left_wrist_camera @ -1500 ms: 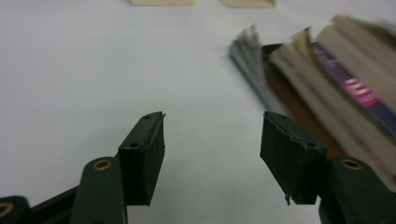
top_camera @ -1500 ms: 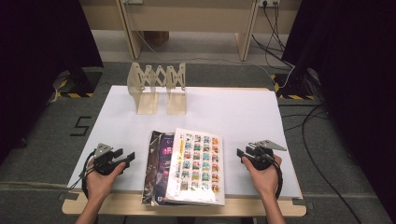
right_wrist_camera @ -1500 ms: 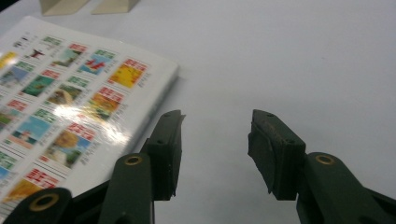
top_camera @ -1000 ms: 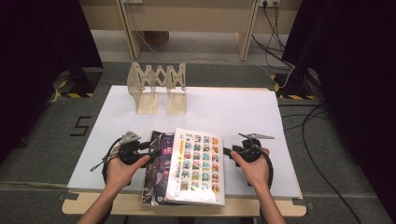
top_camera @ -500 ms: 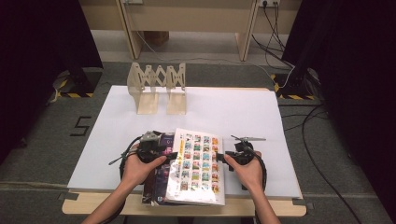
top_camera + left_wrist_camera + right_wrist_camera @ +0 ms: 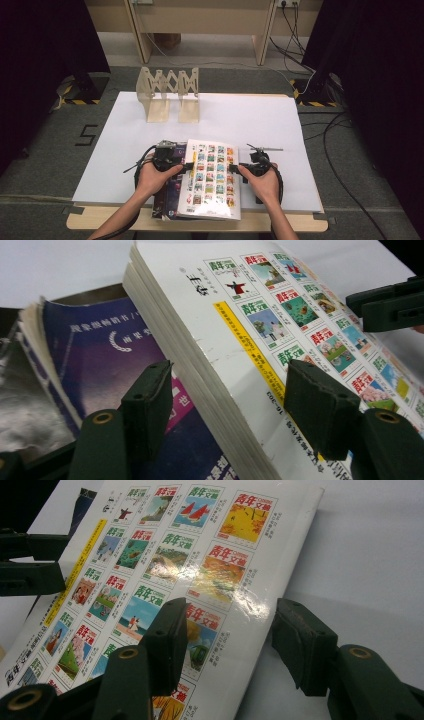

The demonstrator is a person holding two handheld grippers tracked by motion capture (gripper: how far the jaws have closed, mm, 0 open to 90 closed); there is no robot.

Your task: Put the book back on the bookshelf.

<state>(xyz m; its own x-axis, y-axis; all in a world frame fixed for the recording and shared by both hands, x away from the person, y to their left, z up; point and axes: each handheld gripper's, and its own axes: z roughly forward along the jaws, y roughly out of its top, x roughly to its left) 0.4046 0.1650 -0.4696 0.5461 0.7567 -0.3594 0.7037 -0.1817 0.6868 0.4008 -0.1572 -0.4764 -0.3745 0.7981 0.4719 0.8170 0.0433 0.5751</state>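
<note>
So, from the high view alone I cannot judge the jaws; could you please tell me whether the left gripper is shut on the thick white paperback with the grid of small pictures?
Observer: No. The left gripper is open, its jaws straddling the page edge of the thick white paperback.
Operator: What lies under the jaw outside the cover?
Observer: A purple softcover book, lying beneath the white one.
Operator: And the right gripper?
Observer: Open too, with one jaw over the cover and the other over the white table.
</note>
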